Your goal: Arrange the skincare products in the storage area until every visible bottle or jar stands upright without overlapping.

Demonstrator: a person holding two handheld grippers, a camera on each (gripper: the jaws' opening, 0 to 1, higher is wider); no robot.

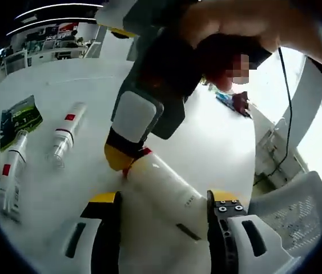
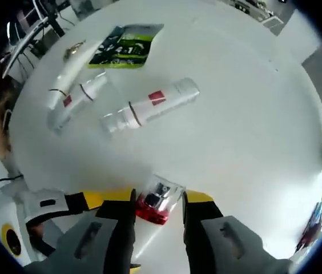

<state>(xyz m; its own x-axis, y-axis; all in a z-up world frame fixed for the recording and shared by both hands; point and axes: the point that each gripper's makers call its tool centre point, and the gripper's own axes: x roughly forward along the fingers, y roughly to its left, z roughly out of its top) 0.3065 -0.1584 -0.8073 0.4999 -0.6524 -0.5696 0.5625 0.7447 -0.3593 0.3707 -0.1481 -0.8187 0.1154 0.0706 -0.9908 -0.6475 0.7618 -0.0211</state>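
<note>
1. In the left gripper view, a white bottle [image 1: 169,197] is seen lying between the left tongs [image 1: 164,214], its body slanting up to the left. The jaws stand on either side of it and appear closed against it, though contact on the left side cannot be told for certain.
2. The right tongs [image 1: 128,149] reach in from above in that view, with yellow tips at the bottle's red neck, apparently gripping the cap end.
3. In the right gripper view, the right tongs [image 2: 158,211] are clamped on a clear cap with a red base [image 2: 158,201], presumably the same bottle's top.
4. Judged from this, the bottle is held at both ends above the tabletop [image 2: 252,114]. To do the step well, the bottle should be tipped vertical with its base down, set on a bare patch, and released only once it is steady.
5. The left tongs point forward and slightly down; the right tongs come in from above, held by a hand [image 1: 229,28] at the top of the left gripper view.
6. Two more white bottles with red labels lie on their sides: one [image 2: 149,105] mid-tabletop, another [image 2: 75,97] just beside it, near a green packet [image 2: 124,45]. Both remain to be stood upright, well apart.
</note>
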